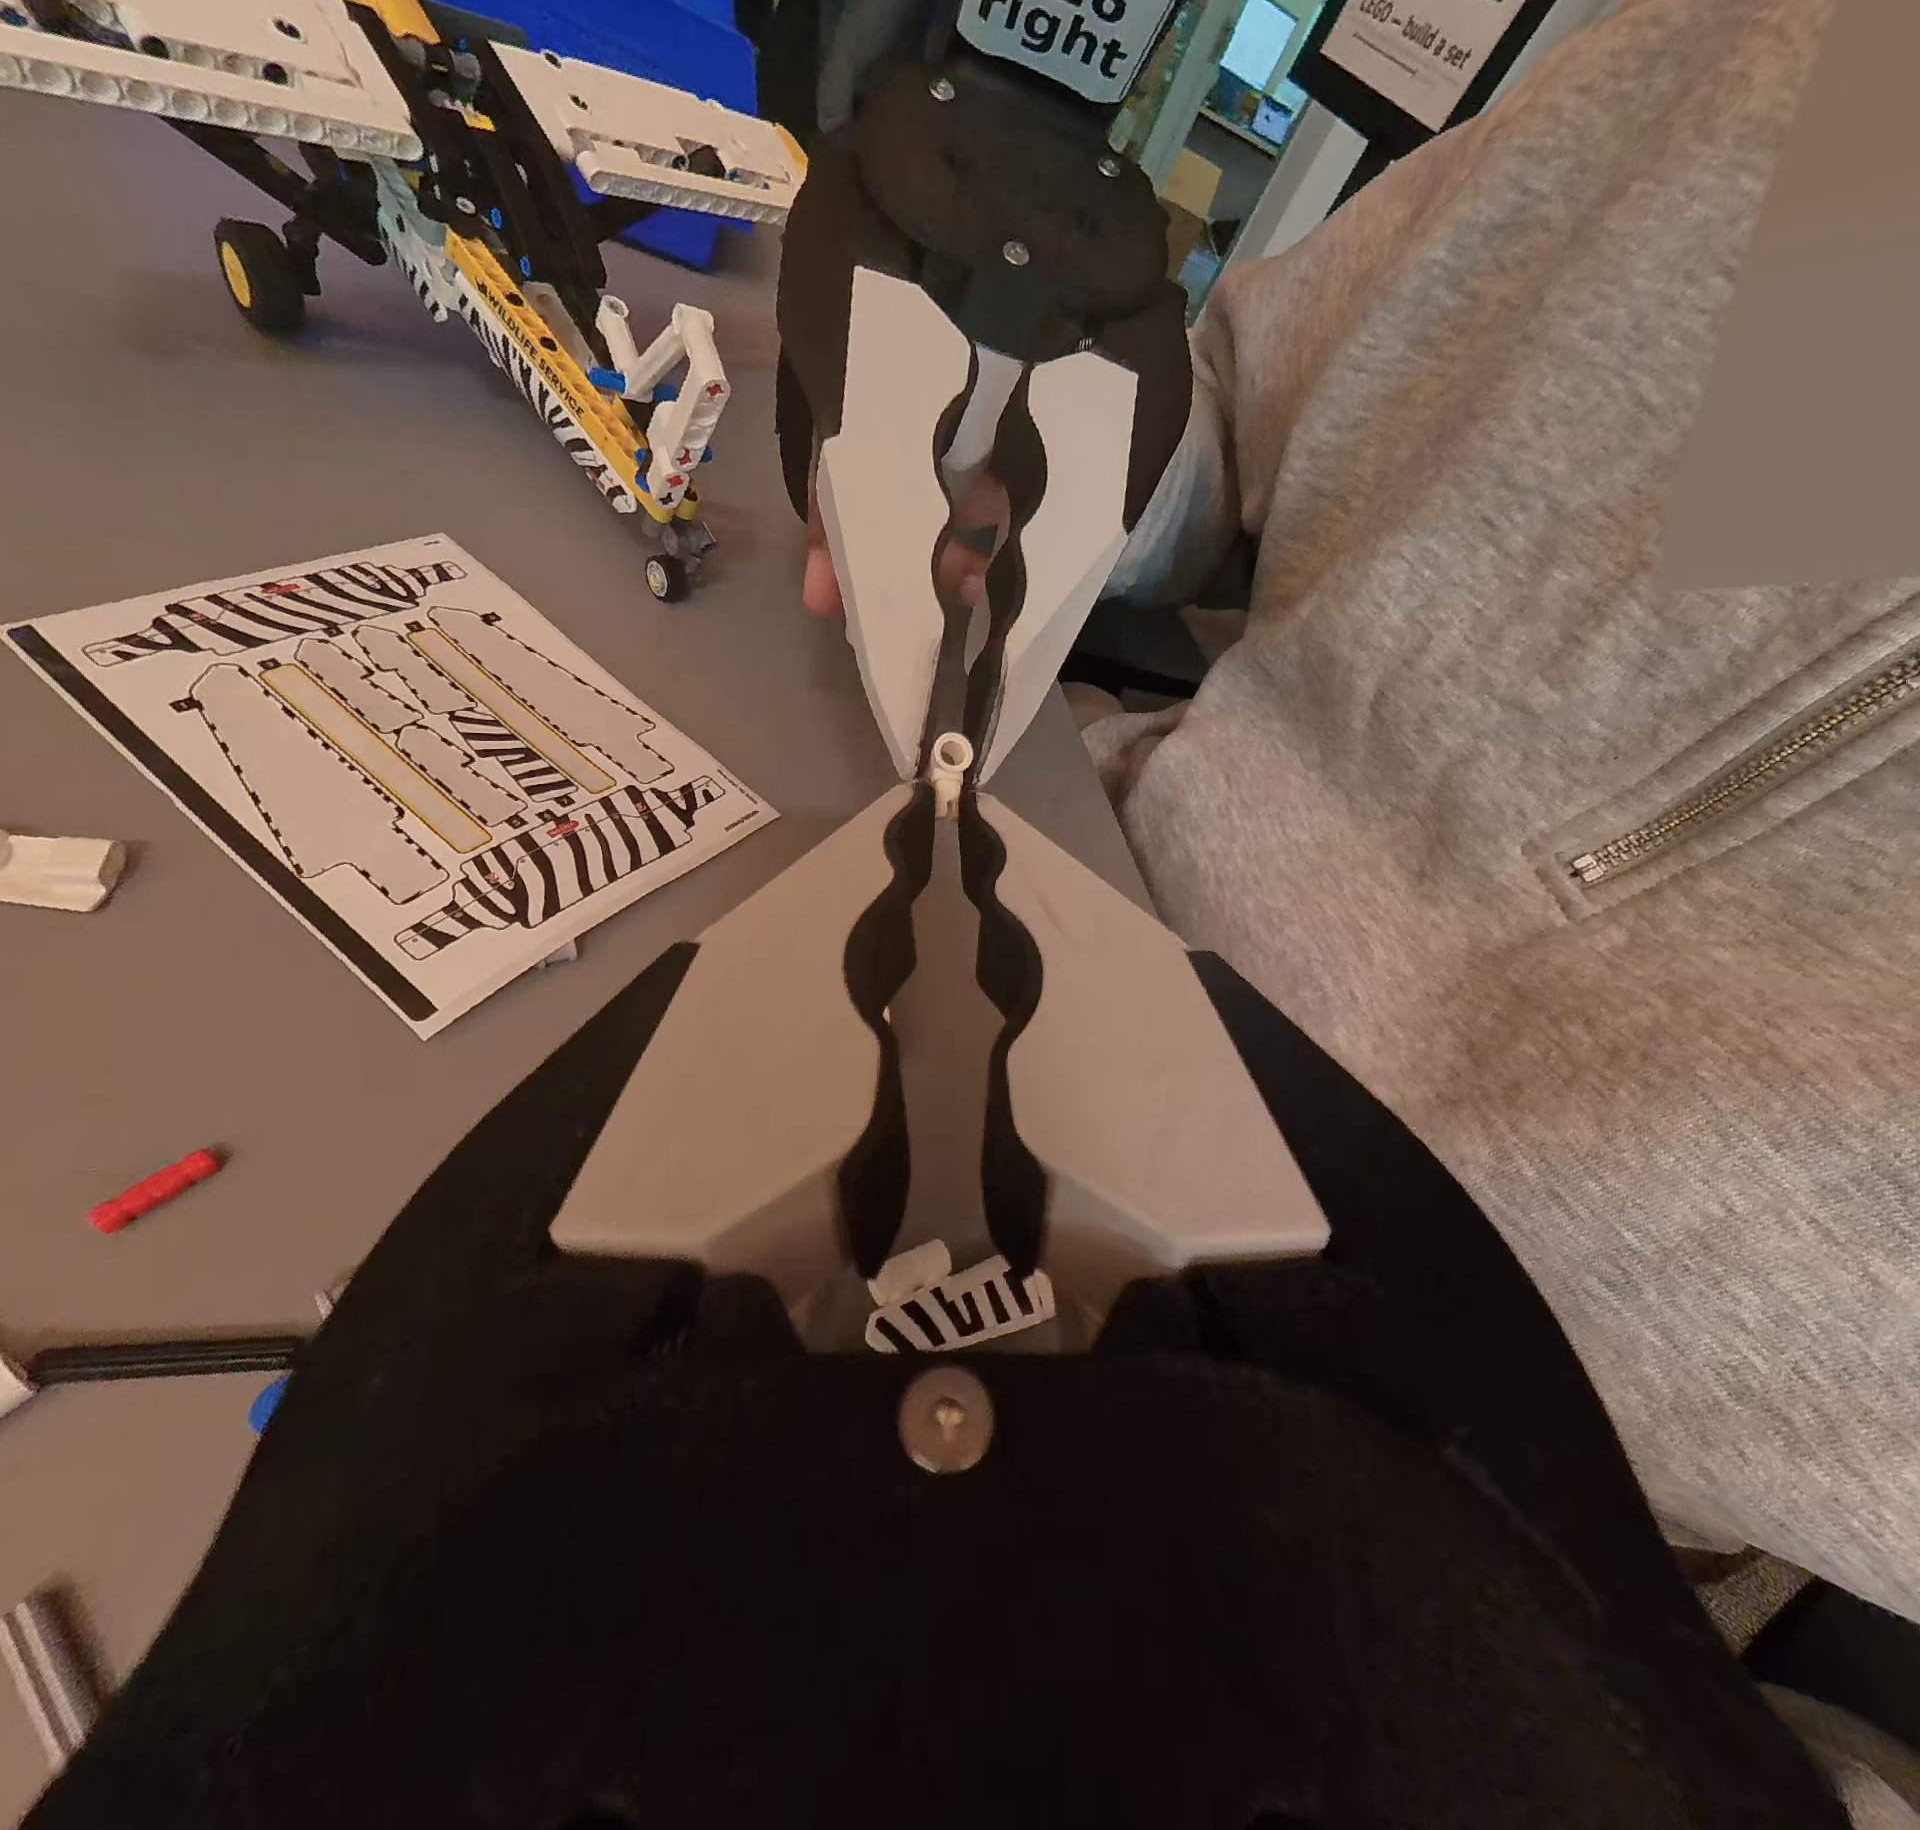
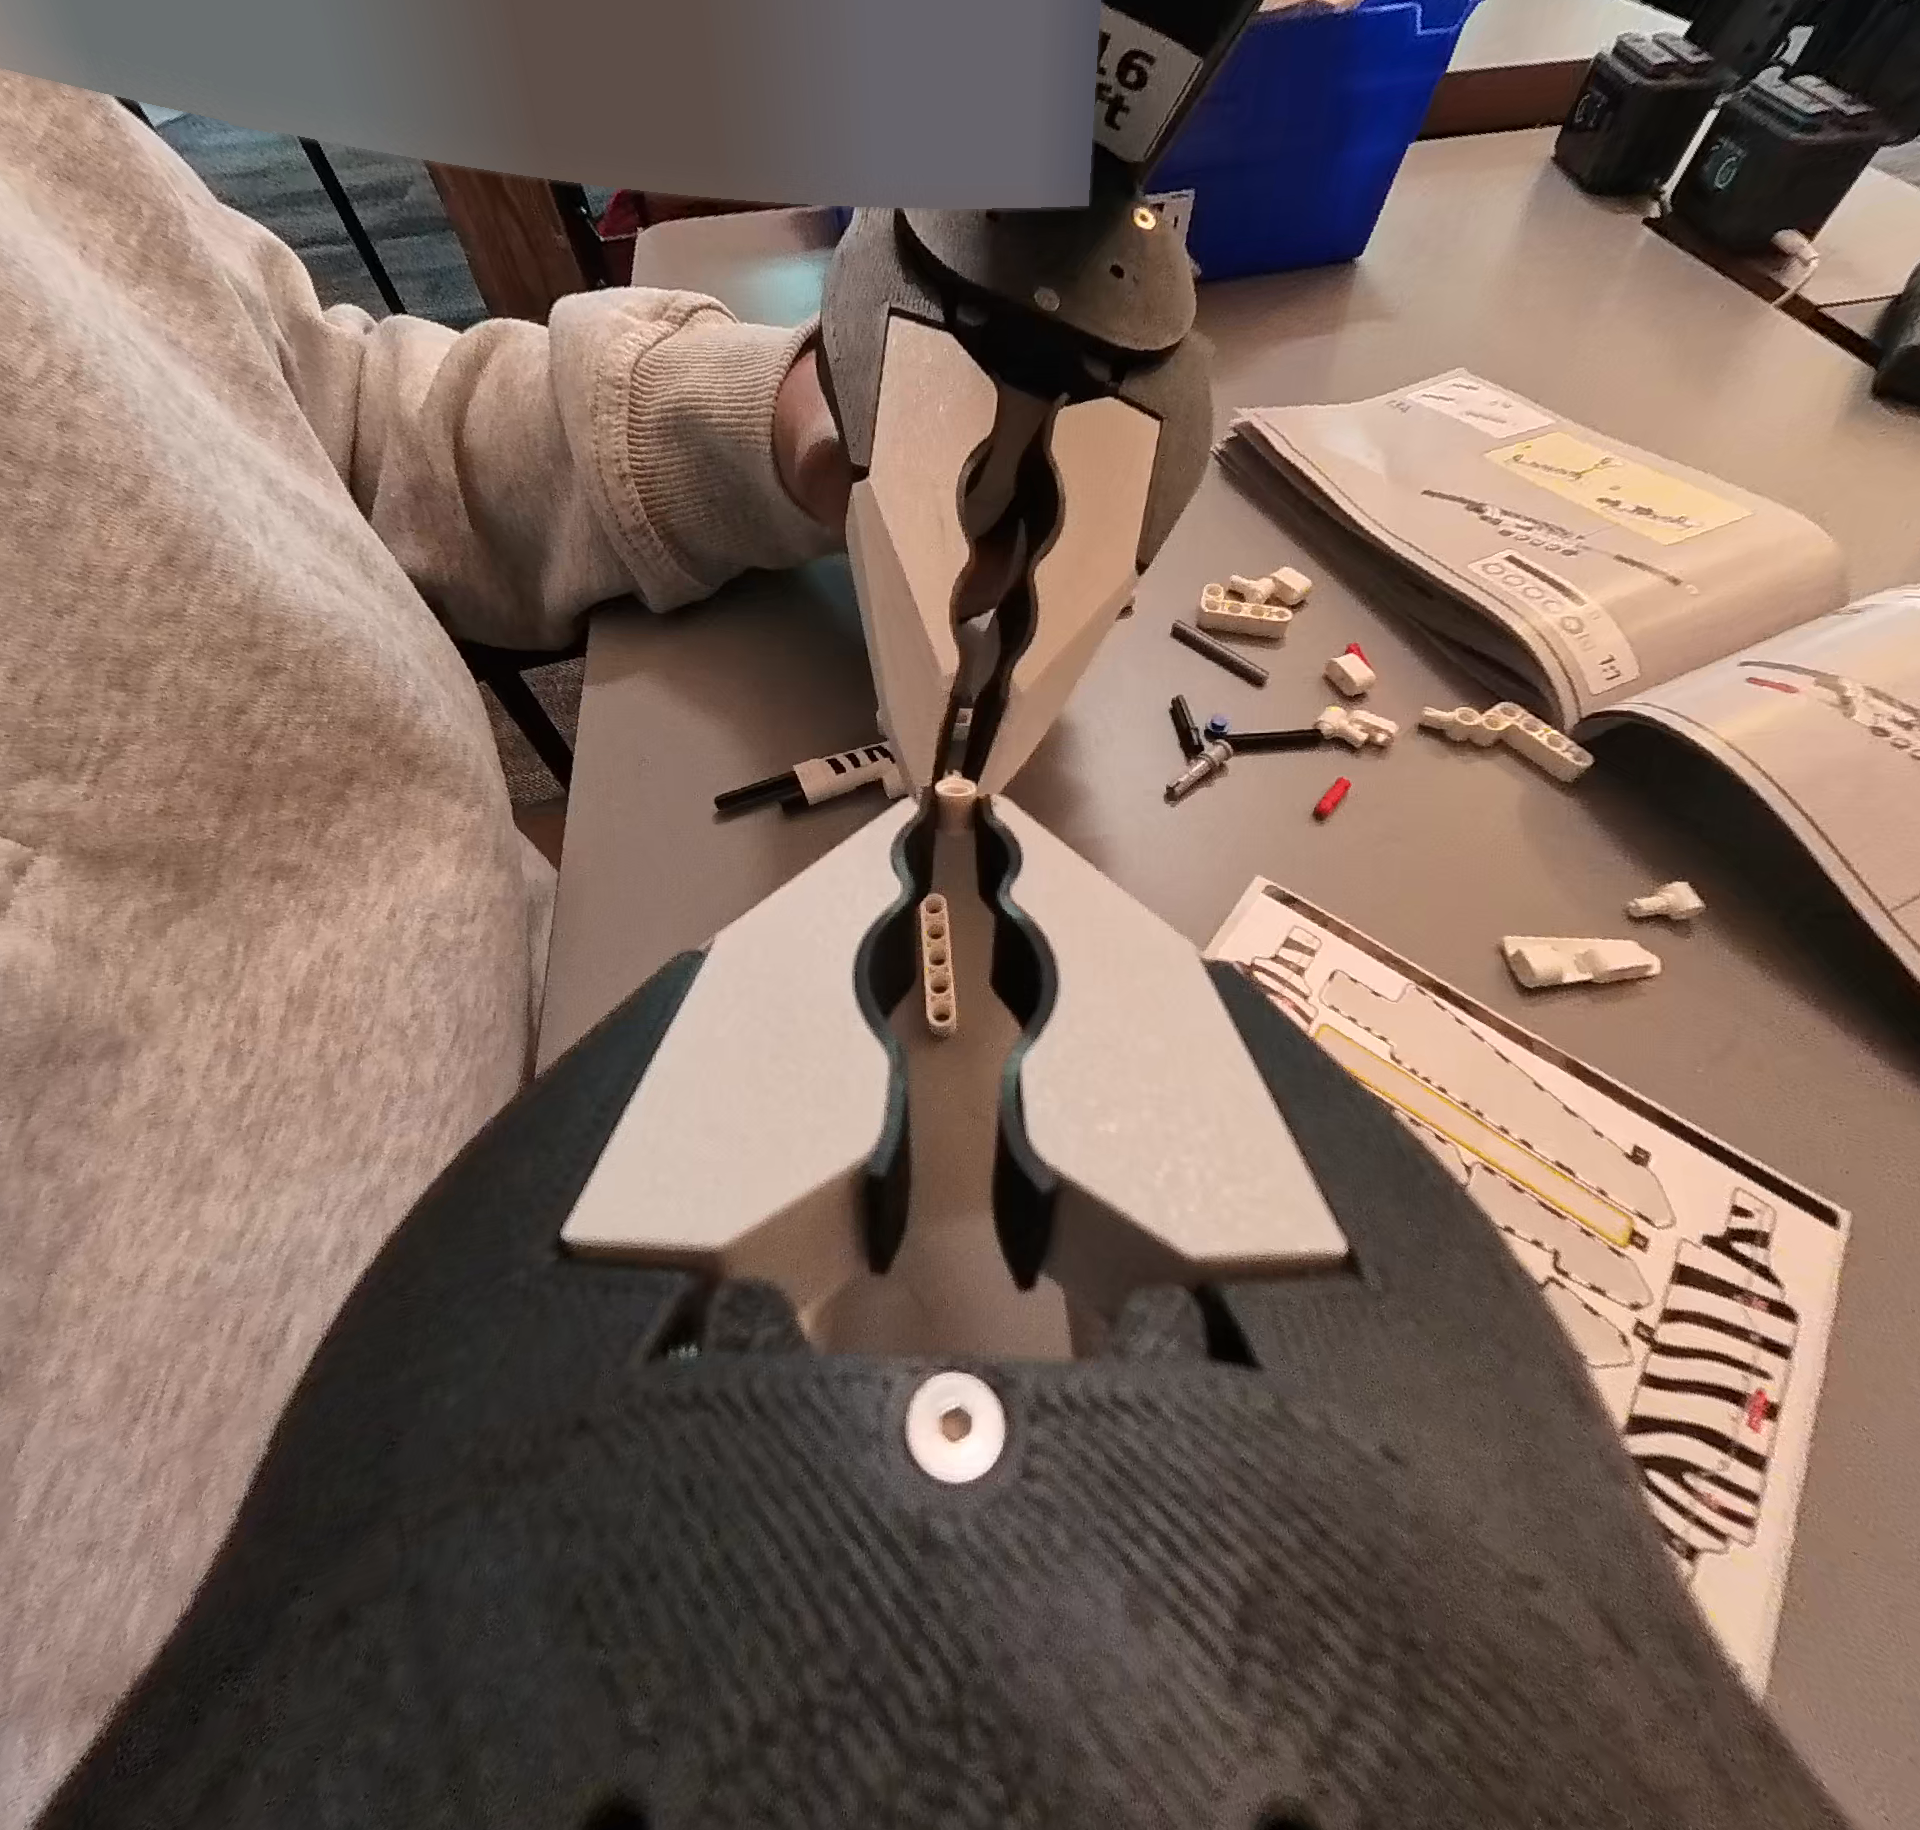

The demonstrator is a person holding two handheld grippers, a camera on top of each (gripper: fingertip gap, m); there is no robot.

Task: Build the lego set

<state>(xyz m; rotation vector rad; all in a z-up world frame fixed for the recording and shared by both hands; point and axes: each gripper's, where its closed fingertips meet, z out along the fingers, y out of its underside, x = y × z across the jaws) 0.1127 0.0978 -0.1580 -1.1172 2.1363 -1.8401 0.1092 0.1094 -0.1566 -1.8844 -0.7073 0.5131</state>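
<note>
Grey tabletop (image 1: 208,1053) w/ zebra-striped sticker sheet (image 1: 384,772) at left, yellow-white plane model (image 1: 468,253) far left. Left gripper (image 1: 948,795) and right gripper (image 2: 956,806) meet tip to tip over table's edge, both clamped on small white plastic connector piece (image 1: 951,764). Open instruction booklet (image 2: 1538,554) far right.

The grey table (image 2: 1455,346) carries a sticker sheet (image 1: 384,772), open booklet (image 2: 1558,544), and scattered pieces (image 2: 1340,731).

two hand-held grippers (image 1: 948,793) (image 2: 956,793), one sticker sheet (image 1: 395,772), one blue bin (image 2: 1320,118), one open booklet (image 2: 1558,554).
</note>
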